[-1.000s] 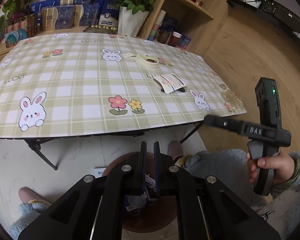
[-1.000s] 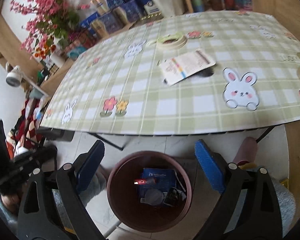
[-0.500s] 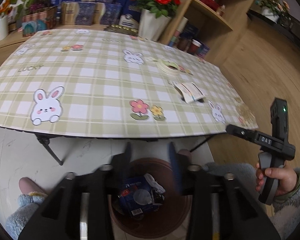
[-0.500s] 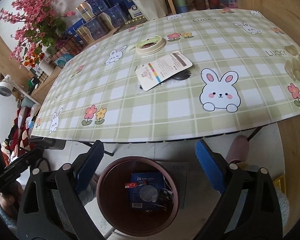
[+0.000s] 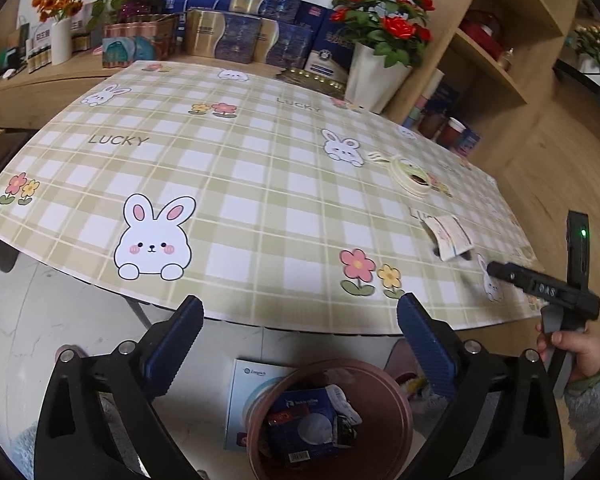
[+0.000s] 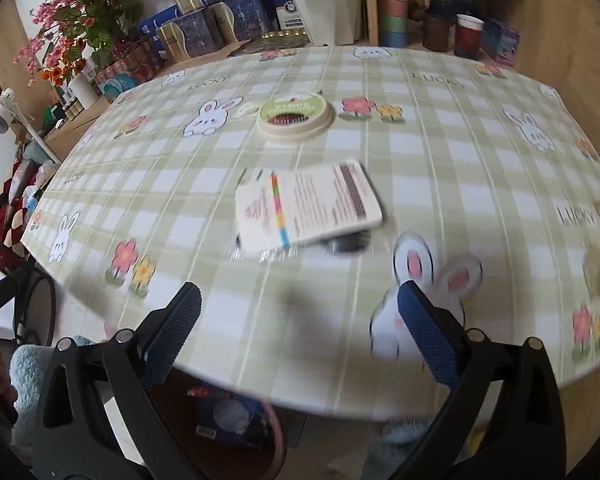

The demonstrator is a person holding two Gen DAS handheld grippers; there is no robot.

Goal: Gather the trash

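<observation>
Your left gripper (image 5: 298, 336) hangs above the round brown plastic bin (image 5: 396, 396) on the floor, which sits just below and slightly right of its fingertips. Its jaws are opening, already wide, and nothing is between them. The bin already holds a blue box and some crumpled wrappers. A white and blue booklet (image 5: 242, 392) lies flat on the floor touching the bin's left side, below your left finger; if that counts as trash, it is easy to miss from here.

Further right, your right gripper (image 6: 298, 334) is out over the near edge of the green plaid tablecloth with rabbits and flowers (image 6: 440, 168). Its jaws are spreading to their widest and are empty too. The white printed paper card with a rainbow stripe (image 6: 308, 206) lies straight ahead of the fingertips, a little left of centre. A dark thing shows under its near right edge, but the picture is smeared there, so I cannot say what it is. Beyond the card sits the round cream lid with a green label (image 6: 296, 116).

The card lies flat, so your pads may slide over it or pinch the cloth instead and drag it toward the edge. If the dark piece is loose, lifting the card alone could leave it behind or flick it off the table. Carrying the card back, mind that the bin sits under the table edge: release too early and it lands on the floor.
</observation>
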